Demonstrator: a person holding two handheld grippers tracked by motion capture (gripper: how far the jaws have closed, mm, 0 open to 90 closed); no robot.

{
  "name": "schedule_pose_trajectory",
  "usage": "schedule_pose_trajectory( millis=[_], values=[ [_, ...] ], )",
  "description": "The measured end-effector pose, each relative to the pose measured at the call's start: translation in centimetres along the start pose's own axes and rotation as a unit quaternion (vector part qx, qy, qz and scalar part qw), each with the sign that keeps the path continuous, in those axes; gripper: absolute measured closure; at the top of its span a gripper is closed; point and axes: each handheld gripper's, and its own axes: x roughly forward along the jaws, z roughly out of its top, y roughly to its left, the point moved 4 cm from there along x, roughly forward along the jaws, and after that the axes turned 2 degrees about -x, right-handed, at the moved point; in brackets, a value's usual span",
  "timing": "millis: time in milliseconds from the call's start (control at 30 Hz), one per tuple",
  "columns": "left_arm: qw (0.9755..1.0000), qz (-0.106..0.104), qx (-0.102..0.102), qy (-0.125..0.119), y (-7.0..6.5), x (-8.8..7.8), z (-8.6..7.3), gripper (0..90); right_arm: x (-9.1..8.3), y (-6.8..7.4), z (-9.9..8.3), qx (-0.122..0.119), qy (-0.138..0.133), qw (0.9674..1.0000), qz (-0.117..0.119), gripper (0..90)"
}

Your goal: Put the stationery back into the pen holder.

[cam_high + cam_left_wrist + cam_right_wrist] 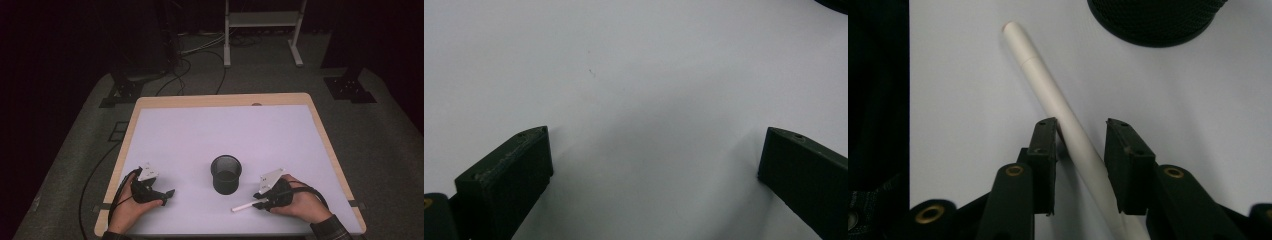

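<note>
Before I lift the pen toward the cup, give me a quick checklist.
1. Pen between the right claw jaws: ok.
2. Pads pressing the pen on both sides: not ok; one side touches, a gap shows at the other.
3. Pen square in the jaws: not ok; it lies slantwise across them.
4. Cup upright, mouth open: ok.
5. Path from pen to cup: ok; bare table between them.
6. Left claw out of the way: ok; open, nothing between its jaws.
</note>
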Motion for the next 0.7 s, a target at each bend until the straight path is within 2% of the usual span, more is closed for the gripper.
schedule_pose_trajectory(
  millis=[233, 367, 700],
  values=[
    [1.0000, 0.000, 0.000, 0.000, 0.0, 0.0, 0.0, 0.1, -0.3, -0.4, -0.3, 0.021, 0.012, 0.9997, -0.008, 77.5],
    [1.0000, 0.000, 0.000, 0.000, 0.0, 0.0, 0.0, 0.1, -0.7, -0.5, -0.7, 0.041, 0.017, 0.9989, -0.011, 77.9],
    [1.0000, 0.000, 0.000, 0.000, 0.0, 0.0, 0.0, 0.1, -1.9, -0.8, -2.2, 0.070, 0.025, 0.9970, -0.024, 78.0]
  ],
)
